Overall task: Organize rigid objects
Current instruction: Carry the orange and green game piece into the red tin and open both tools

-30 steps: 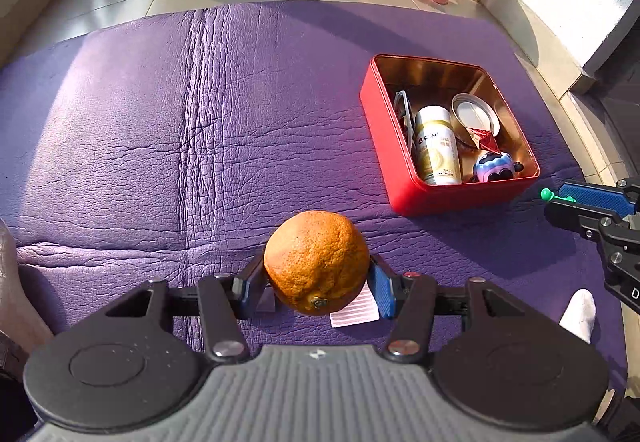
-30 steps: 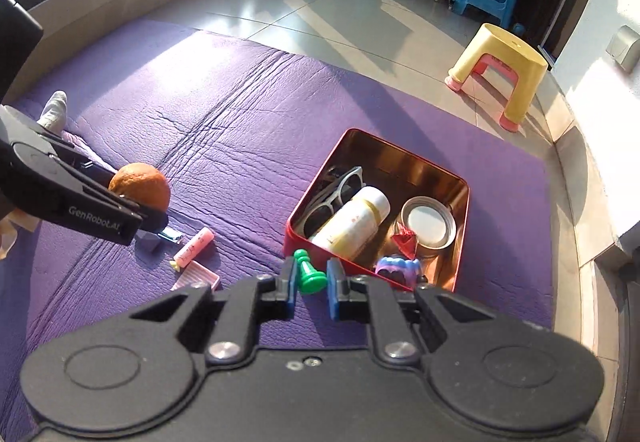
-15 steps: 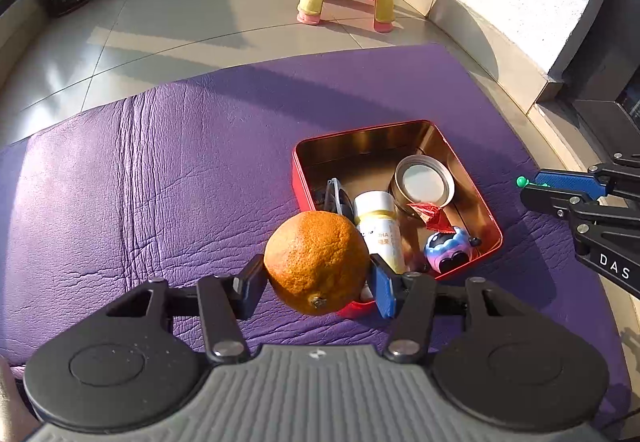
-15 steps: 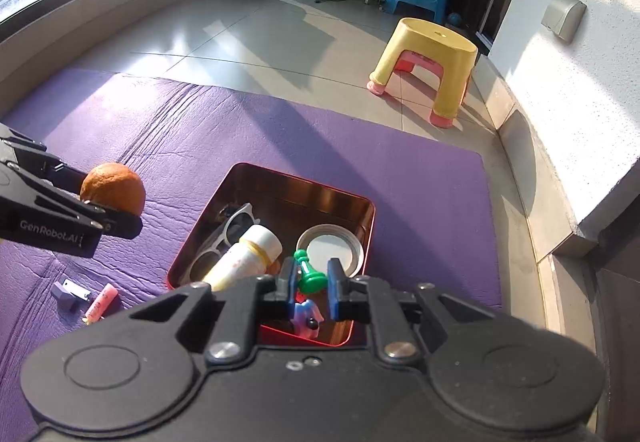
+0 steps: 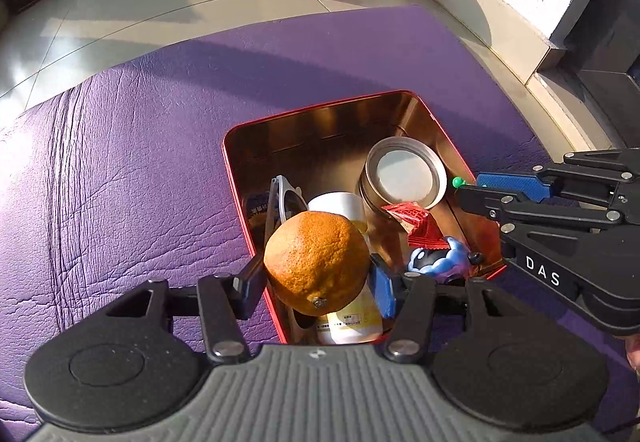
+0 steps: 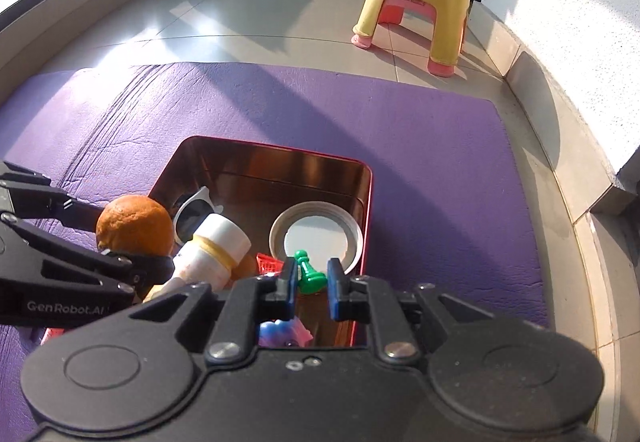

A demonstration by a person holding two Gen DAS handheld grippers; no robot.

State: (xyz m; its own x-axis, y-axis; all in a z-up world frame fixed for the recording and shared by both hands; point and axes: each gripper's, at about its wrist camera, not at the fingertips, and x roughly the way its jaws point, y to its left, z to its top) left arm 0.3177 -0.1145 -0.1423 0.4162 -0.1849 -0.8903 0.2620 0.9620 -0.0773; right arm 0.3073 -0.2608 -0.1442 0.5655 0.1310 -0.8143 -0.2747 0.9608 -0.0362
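Observation:
My left gripper (image 5: 316,282) is shut on an orange (image 5: 317,261) and hangs over the near left part of the red tin box (image 5: 320,112). In the right wrist view the orange (image 6: 135,227) sits at the box's left rim (image 6: 276,148). My right gripper (image 6: 312,280) is shut on a small green chess pawn (image 6: 309,274) above the box's near right side; from the left wrist view its tip with the pawn (image 5: 457,182) shows over the right rim. Inside lie white sunglasses (image 6: 196,208), a white and yellow bottle (image 6: 212,250), a round metal lid (image 5: 404,176), a red packet (image 5: 418,220) and a blue toy (image 5: 440,262).
The box rests on a purple leather mat (image 5: 120,162) on a tiled floor. A yellow and pink stool (image 6: 420,10) stands beyond the mat's far edge. A white wall (image 6: 580,42) and its skirting run along the right. A pink item (image 6: 50,334) lies on the mat at the left.
Both grippers have travelled from beside the box to over it, the orange coming in from the left and the pawn from the near side. Both grips are unchanged.

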